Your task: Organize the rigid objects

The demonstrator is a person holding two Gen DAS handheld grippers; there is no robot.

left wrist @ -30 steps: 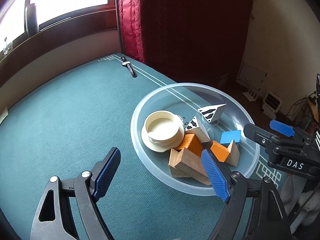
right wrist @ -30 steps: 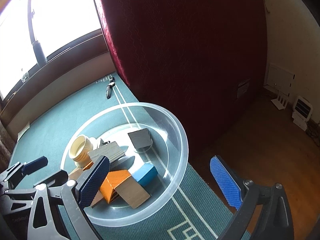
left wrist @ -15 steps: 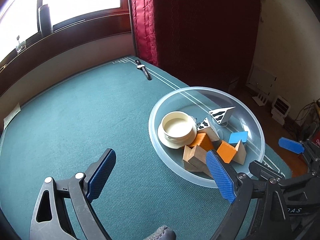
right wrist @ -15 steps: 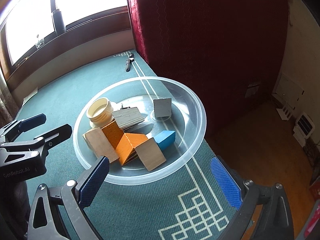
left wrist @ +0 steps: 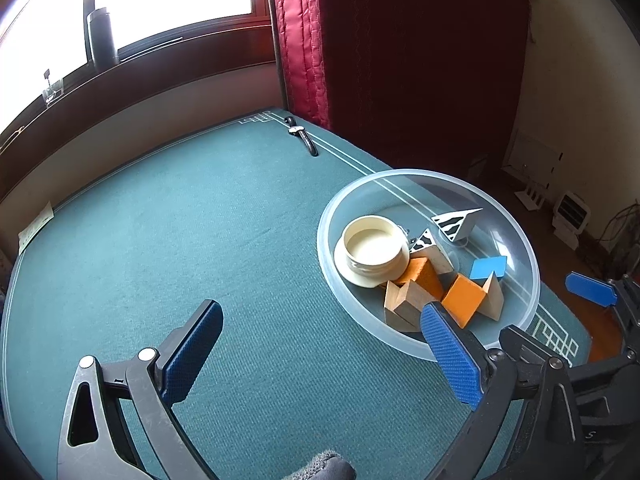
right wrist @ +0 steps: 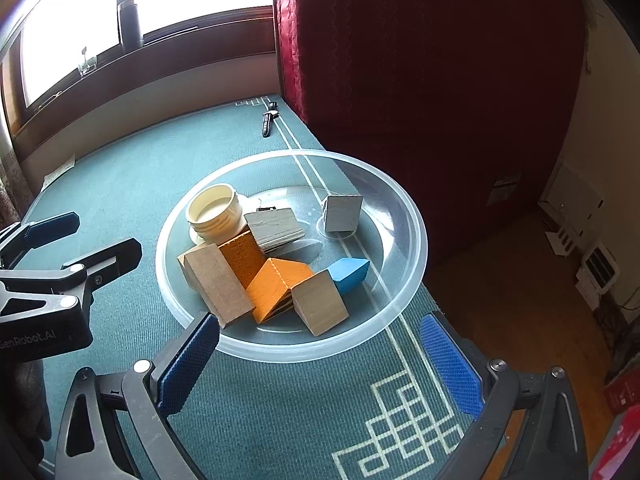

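Your left gripper (left wrist: pixel 320 356) is opening over bare mat with nothing between its jaws, your right gripper (right wrist: pixel 320 354) gapes empty at the bowl (right wrist: pixel 404 208), so diving in could scatter the stacked blocks (right wrist: pixel 276 284) inside.

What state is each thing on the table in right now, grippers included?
Left gripper: jaws opening, nothing between them.
Right gripper: open, empty.
Clear bowl: upright on the green cloth, holding the blocks.
Cream jar: upright in the bowl, lidless.
Blue block: lying on its side.
Watch: lying flat near the curtain.
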